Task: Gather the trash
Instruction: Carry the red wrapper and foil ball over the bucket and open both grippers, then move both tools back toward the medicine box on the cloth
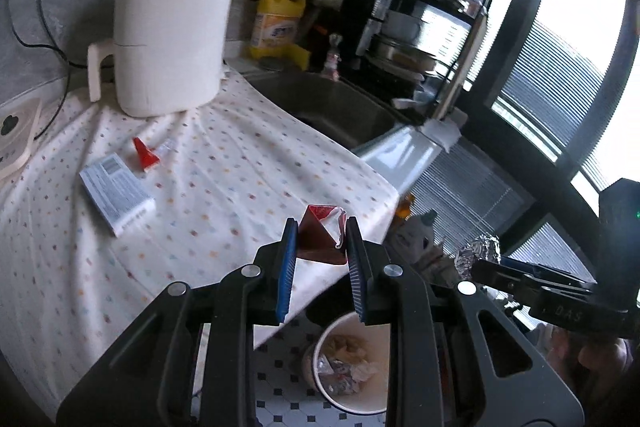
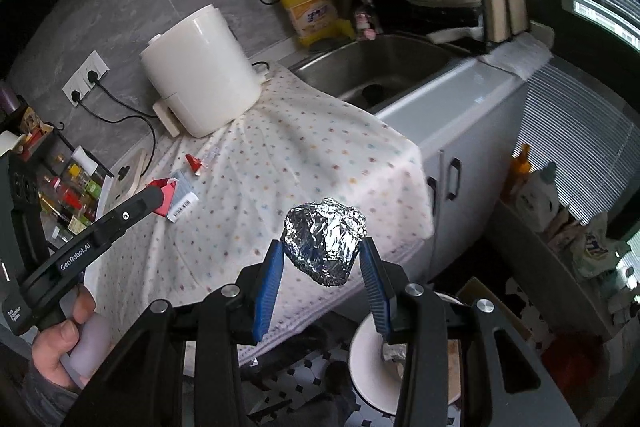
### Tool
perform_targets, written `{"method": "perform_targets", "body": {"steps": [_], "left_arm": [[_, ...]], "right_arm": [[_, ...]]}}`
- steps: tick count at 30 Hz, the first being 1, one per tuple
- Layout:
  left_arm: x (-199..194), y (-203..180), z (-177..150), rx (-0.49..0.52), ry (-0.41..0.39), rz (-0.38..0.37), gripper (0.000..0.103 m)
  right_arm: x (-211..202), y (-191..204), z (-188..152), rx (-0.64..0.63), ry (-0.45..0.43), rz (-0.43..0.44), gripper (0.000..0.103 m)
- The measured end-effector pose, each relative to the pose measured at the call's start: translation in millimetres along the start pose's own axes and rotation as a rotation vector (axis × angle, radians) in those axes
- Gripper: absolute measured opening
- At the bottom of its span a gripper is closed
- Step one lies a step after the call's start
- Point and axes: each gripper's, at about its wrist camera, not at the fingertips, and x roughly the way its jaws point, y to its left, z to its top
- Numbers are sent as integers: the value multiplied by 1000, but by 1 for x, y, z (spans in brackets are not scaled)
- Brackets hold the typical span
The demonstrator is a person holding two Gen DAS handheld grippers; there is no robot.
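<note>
My left gripper (image 1: 322, 227) is shut on a crumpled red and white carton (image 1: 323, 233), held at the front edge of the dotted tablecloth (image 1: 224, 179). My right gripper (image 2: 323, 247) is shut on a crumpled foil ball (image 2: 325, 241); the foil ball (image 1: 478, 251) also shows at the right of the left wrist view. A white bin (image 1: 352, 359) with scraps inside stands on the tiled floor below both grippers; its rim (image 2: 360, 351) shows in the right wrist view. On the cloth lie a grey-white box (image 1: 116, 197) and a small red wrapper (image 1: 145, 155).
A white kettle-like appliance (image 1: 170, 39) stands at the back of the cloth. The steel sink (image 2: 372, 67) lies to the right, with a yellow detergent bottle (image 2: 310, 9) and a dish rack (image 1: 432, 11) behind. A spice rack (image 2: 60, 187) is at left. Bottles (image 2: 536, 191) crowd the right shelf.
</note>
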Motion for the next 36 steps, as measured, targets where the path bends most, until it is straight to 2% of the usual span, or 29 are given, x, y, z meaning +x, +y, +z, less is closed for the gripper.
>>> {"method": "perform_targets", "body": {"steps": [9, 13, 15, 25, 36], "left_arm": [[9, -43, -35, 17, 54, -25, 24], [10, -53, -48, 5, 61, -25, 24], [9, -56, -54, 4, 66, -18, 24], [7, -74, -75, 18, 92, -19, 24], [25, -104, -95, 54, 156, -78, 25]], "right_arm": [[-19, -48, -36, 41, 35, -31, 40], [-23, -62, -50, 32, 49, -42, 44], [-26, -68, -53, 33, 46, -56, 79], [-51, -100, -76, 75, 29, -92, 83], [-74, -128, -101, 143, 19, -142, 86]]}}
